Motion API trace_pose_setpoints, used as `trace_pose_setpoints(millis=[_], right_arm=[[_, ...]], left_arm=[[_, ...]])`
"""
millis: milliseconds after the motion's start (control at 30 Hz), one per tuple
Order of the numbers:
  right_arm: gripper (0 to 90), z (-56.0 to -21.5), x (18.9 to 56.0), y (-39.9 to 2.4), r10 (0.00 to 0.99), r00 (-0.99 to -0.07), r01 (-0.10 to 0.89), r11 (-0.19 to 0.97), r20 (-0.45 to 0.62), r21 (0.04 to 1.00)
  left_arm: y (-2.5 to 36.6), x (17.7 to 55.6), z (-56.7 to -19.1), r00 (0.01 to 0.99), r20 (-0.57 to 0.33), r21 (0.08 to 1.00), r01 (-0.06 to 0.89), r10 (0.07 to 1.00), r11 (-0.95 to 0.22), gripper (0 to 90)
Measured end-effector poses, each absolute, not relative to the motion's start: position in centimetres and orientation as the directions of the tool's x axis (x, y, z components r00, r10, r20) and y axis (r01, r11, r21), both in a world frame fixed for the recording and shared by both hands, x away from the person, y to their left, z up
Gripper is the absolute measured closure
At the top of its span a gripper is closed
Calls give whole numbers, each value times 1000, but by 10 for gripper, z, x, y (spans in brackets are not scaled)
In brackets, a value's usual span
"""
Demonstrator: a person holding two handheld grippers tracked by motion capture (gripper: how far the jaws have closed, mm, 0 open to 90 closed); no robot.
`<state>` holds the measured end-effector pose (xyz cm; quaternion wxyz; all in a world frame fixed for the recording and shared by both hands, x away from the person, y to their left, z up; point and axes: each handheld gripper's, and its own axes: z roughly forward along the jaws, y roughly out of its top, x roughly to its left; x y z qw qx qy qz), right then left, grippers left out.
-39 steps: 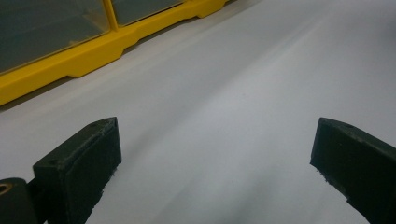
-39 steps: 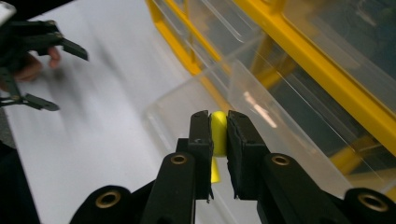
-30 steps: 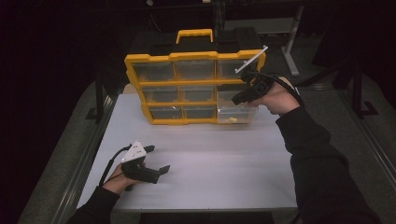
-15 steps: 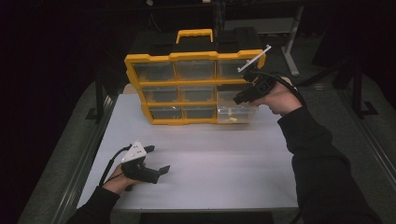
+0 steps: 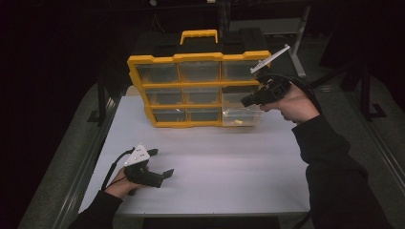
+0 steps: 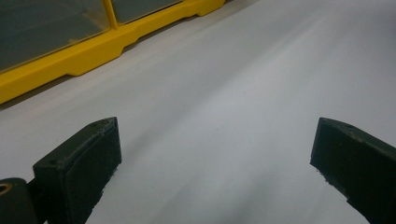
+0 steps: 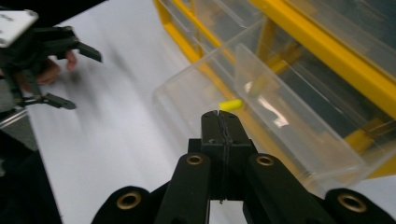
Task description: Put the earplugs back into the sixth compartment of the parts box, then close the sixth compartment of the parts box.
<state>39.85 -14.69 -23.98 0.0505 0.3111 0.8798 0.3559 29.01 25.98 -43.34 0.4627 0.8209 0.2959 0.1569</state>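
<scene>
Both forearms wear dark long sleeves. Each hand carries a matte black two-jaw gripper: the left gripper bears a grey three-cornered plate at its 12 o'clock and a black trailing cable; the right gripper shows brass-coloured pivot pins.

A white bench carries a yellow drawer cabinet at its far edge, standing upright with a yellow handle on top and rows of clear drawers. The lower right drawer is pulled out over the bench with a small yellow piece inside. The left gripper rests on the bench near its front left.
</scene>
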Motion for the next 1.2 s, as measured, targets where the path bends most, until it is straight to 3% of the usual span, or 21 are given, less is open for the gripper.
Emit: trace_pose_setpoints(millis=[633, 1200], right_arm=[[889, -264, 373, -145, 525, -836, 498, 600, 161, 626], [890, -275, 381, -144, 550, -823, 512, 605, 145, 610]], left_arm=[[259, 289, -434, 773, -15, 849, 344, 634, -400, 12], [261, 289, -434, 769, -16, 851, 347, 639, -395, 12]])
